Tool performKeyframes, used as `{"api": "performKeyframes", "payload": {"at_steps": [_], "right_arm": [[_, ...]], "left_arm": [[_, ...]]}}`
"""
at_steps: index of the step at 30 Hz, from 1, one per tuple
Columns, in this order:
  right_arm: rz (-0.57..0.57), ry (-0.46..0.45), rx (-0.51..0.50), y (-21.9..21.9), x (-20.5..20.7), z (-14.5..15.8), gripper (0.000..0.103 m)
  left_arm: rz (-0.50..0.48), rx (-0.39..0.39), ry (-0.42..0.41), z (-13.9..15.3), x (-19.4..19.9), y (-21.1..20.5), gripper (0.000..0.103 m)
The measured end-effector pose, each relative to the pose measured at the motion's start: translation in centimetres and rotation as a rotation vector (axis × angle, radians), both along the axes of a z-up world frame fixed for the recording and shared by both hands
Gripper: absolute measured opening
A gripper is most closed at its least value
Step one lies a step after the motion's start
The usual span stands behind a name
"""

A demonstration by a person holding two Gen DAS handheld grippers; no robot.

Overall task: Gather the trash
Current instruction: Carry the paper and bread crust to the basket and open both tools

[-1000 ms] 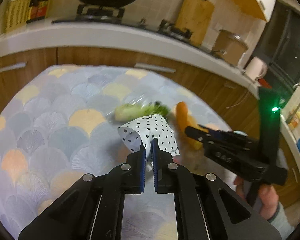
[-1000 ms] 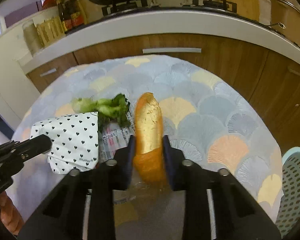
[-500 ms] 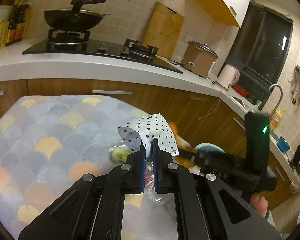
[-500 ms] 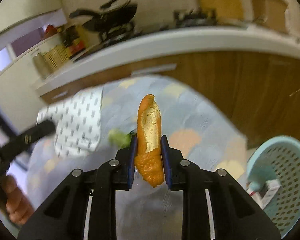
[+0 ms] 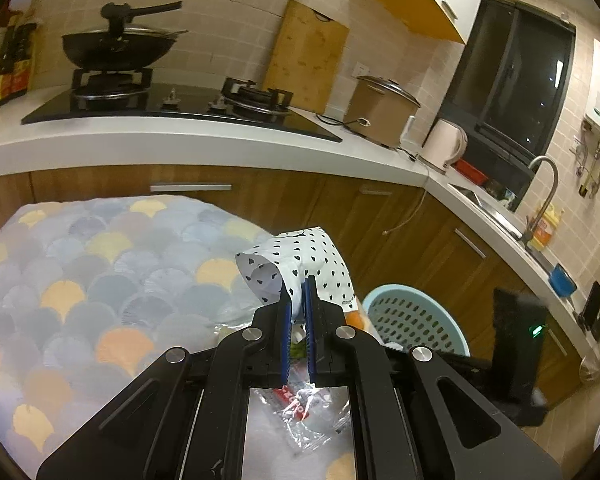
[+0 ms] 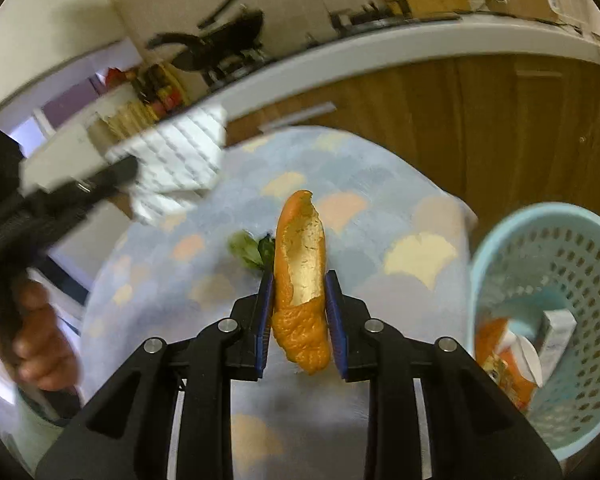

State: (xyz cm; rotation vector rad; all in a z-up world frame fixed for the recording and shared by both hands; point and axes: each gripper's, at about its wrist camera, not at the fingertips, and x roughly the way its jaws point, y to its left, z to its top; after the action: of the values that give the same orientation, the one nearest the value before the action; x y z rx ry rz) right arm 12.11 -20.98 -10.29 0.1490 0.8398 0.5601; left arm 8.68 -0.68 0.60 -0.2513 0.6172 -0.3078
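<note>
My left gripper is shut on a white paper bag with black hearts, held above the table's right edge. The bag shows blurred in the right wrist view. My right gripper is shut on an orange peel, held upright above the table. A light blue perforated basket stands beside the table on the right; in the right wrist view the basket holds a small carton and orange scraps. Green vegetable scraps and a clear plastic wrapper lie on the table.
The table carries a scallop-patterned cloth. Wooden cabinets and a white counter with stove, wok, rice cooker and kettle run behind and to the right. The hand holding the left gripper is at the left of the right wrist view.
Both grippers rose from the table and swung right toward the basket, carrying the bag and the peel. The basket has come into both views.
</note>
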Motion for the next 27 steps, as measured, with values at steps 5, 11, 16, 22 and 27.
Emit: {"api": "performKeyframes", "payload": {"at_steps": [5, 11, 16, 22, 27], "right_arm": [[0.064, 0.032, -0.066, 0.2, -1.1, -2.1, 0.034], [0.031, -0.072, -0.141, -0.3, -2.4, -0.2, 0.072], [0.067, -0.07, -0.202, 1.9, -2.1, -0.7, 0.073], [0.056, -0.028, -0.204, 1.9, -0.8, -1.6, 0.034], [0.043, -0.043, -0.104, -0.3, -1.0, -0.1, 0.019]], "left_arm": [[0.001, -0.013, 0.008, -0.4, 0.0, -0.5, 0.004], [-0.012, -0.007, 0.011, -0.5, 0.2, -1.1, 0.004], [-0.021, -0.004, 0.009, -0.5, 0.4, -1.4, 0.004], [-0.022, -0.004, 0.009, -0.5, 0.3, -1.5, 0.004], [-0.026, -0.006, 0.007, -0.6, 0.4, -1.8, 0.004]]}}
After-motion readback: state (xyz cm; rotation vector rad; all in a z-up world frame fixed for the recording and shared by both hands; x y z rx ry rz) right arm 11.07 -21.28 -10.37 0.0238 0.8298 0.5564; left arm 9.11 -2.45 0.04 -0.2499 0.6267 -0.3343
